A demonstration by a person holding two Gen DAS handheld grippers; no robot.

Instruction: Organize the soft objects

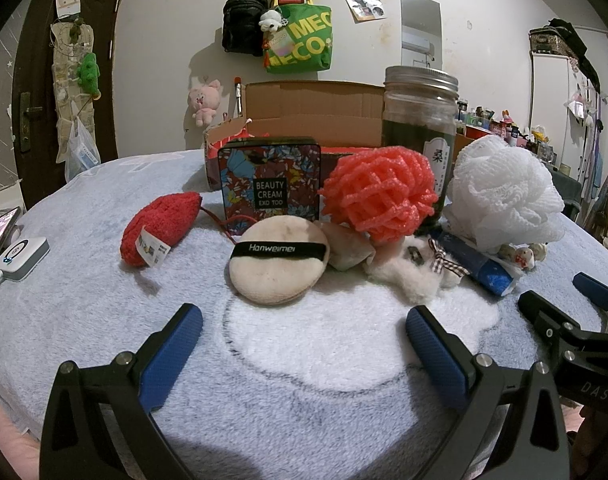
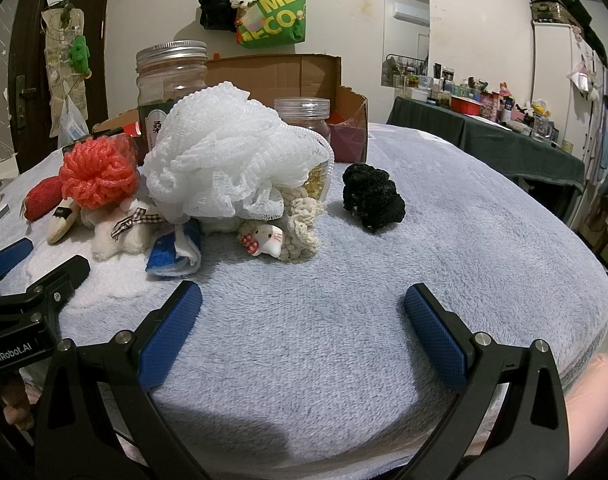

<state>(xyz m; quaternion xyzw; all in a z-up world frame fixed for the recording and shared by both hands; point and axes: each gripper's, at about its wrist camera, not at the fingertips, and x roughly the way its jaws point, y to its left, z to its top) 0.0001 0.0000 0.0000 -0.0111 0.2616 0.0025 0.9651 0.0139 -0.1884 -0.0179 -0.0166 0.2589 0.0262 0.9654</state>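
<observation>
Soft things lie in a row on the pale blue fleece blanket (image 1: 304, 360). In the left wrist view I see a red plush heart (image 1: 160, 228), a beige powder puff (image 1: 278, 262), an orange mesh ball (image 1: 379, 192), a white plush toy with a checked bow (image 1: 411, 268) and a white mesh loofah (image 1: 503, 196). My left gripper (image 1: 304, 320) is open and empty just short of the puff. In the right wrist view the loofah (image 2: 232, 152), a cream knitted piece with a cat charm (image 2: 296, 232) and a black fuzzy lump (image 2: 373, 196) lie ahead of my open, empty right gripper (image 2: 304, 300).
An open cardboard box (image 1: 311, 116) stands behind the row. A floral tin (image 1: 270, 184), a tall glass jar (image 1: 419, 120) and a smaller jar (image 2: 304, 116) stand among the soft things. A phone and white charger (image 1: 20, 256) lie at the left. A blue packet (image 2: 172, 256) lies under the loofah.
</observation>
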